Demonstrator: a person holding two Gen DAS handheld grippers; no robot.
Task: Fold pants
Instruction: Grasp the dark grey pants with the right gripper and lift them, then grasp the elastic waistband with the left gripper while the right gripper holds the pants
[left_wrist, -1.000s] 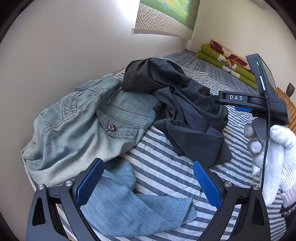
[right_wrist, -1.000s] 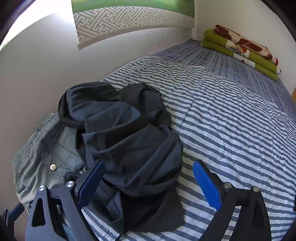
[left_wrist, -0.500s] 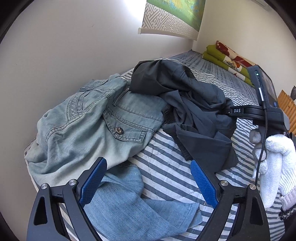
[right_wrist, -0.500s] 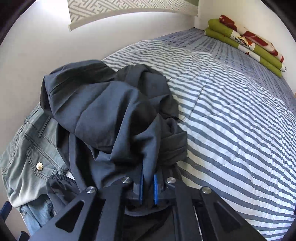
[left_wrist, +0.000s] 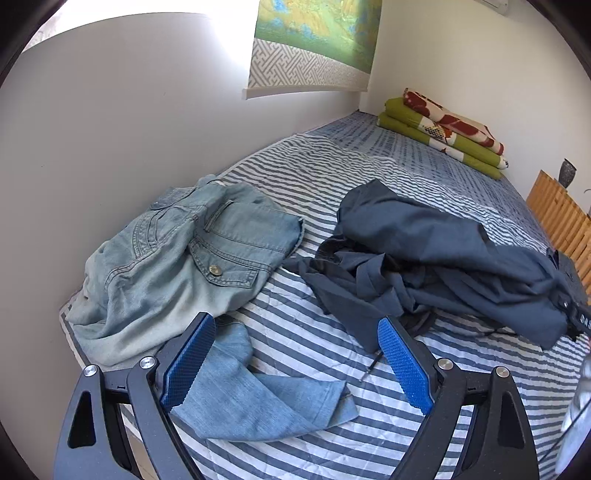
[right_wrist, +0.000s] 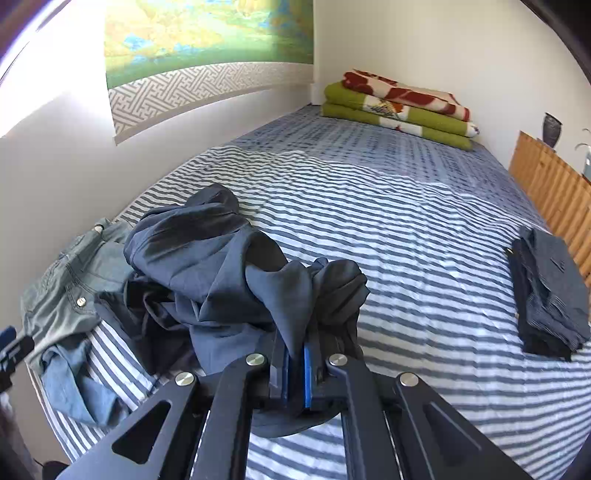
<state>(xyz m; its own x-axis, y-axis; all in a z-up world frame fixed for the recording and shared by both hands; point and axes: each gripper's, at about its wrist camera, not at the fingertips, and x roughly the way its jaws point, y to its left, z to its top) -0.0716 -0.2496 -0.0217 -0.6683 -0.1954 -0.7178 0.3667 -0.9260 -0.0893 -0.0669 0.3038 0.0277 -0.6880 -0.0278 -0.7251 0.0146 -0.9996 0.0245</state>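
right fingers (right_wrist: 295, 363) clamped on dark pants (right_wrist: 221, 266), left fingers (left_wrist: 295, 365) apart over striped bed (left_wrist: 295, 343)

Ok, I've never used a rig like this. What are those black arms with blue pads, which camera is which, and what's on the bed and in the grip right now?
No robot here: a person holds a two-finger gripper in each hand, each with a fisheye camera looking along its fingers.

The left wrist view shows the left gripper with its blue pads wide apart and nothing between them, above a loose blue jeans leg.

The right wrist view shows the right gripper shut on a fold of the dark pants.

On the striped bedspread lie light denim jeans by the wall, the crumpled dark pants beside them, a folded dark garment near the wooden edge, and folded green blankets at the far end.
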